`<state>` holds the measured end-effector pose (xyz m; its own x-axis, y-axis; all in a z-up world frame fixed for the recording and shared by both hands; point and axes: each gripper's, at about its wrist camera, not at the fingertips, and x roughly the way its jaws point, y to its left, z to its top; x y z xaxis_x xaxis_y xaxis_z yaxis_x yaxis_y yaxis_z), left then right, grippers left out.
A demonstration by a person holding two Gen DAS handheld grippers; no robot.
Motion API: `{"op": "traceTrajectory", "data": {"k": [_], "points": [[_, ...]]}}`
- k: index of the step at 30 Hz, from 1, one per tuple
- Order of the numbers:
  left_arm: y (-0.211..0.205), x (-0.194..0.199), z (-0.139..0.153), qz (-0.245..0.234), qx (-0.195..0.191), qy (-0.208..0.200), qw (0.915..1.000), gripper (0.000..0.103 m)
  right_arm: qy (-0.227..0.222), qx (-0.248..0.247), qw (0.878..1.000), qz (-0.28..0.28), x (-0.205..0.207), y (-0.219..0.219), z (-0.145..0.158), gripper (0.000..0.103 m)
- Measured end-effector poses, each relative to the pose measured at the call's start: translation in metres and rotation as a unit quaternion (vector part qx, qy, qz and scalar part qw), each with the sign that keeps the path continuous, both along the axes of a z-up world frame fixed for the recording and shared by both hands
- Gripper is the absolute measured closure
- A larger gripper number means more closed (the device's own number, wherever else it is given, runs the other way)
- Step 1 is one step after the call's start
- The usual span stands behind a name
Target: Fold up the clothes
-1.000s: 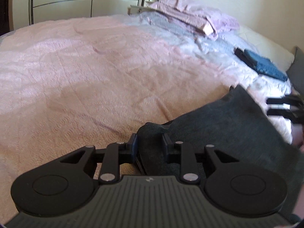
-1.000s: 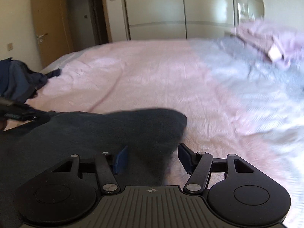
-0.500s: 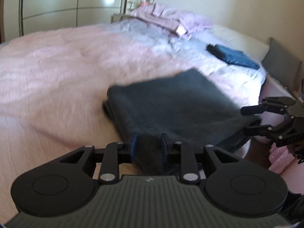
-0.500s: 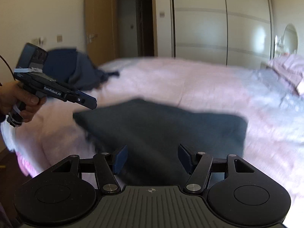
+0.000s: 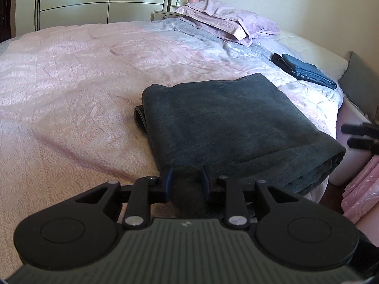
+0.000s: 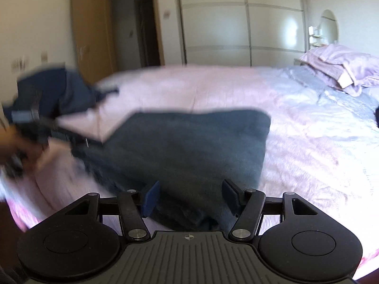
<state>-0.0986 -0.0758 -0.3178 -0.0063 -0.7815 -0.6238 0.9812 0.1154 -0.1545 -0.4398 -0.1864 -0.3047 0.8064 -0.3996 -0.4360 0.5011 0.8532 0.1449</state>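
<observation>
A dark grey garment lies folded in a thick rectangle on the pink bedspread, close to the bed's near edge. My left gripper is shut on the near left part of its front edge, and the cloth runs between the blue pads. In the right wrist view the same gripper shows blurred at the garment's left corner, held by a hand. My right gripper stands open above the garment's near edge. In the left wrist view its fingers are spread just off the garment's right end.
Folded blue jeans lie far right on the bed and purple pillows sit at its head. A heap of dark blue clothes lies on the far left corner. Behind the bed are wardrobe doors.
The dark garment has come down from a draped, lifted state to a flat folded stack near the bed's edge. Both grippers have drawn back with it; the left keeps its hold.
</observation>
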Motion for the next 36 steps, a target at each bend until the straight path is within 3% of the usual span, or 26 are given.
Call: {"op": "traceTrajectory", "data": {"k": [3,9,16,23,29,36], "points": [[0.003,0.000,0.005,0.000,-0.006,0.002,1.0000,0.079,-0.012,0.020,1.000,-0.018,-0.001,-0.007,-0.002,0.041],[0.033,-0.007,0.025,-0.012,-0.019,-0.001,0.9998,0.079,0.031,0.042,0.998,-0.026,0.003,-0.014,-0.018,0.041],[0.038,-0.008,0.005,-0.003,-0.018,0.009,0.9998,0.075,0.000,0.051,0.998,-0.039,-0.001,-0.013,-0.015,0.041],[0.040,-0.004,-0.004,-0.002,-0.022,0.012,0.9997,0.071,0.050,0.043,0.997,-0.031,0.012,-0.016,-0.029,0.041],[0.041,-0.009,-0.008,0.004,-0.027,0.002,0.9996,0.071,0.095,0.000,0.995,-0.016,0.025,-0.006,-0.043,0.037],[0.037,-0.017,0.000,0.000,-0.016,-0.033,0.9993,0.071,0.084,0.002,0.996,-0.016,0.020,-0.006,-0.032,0.033]]}}
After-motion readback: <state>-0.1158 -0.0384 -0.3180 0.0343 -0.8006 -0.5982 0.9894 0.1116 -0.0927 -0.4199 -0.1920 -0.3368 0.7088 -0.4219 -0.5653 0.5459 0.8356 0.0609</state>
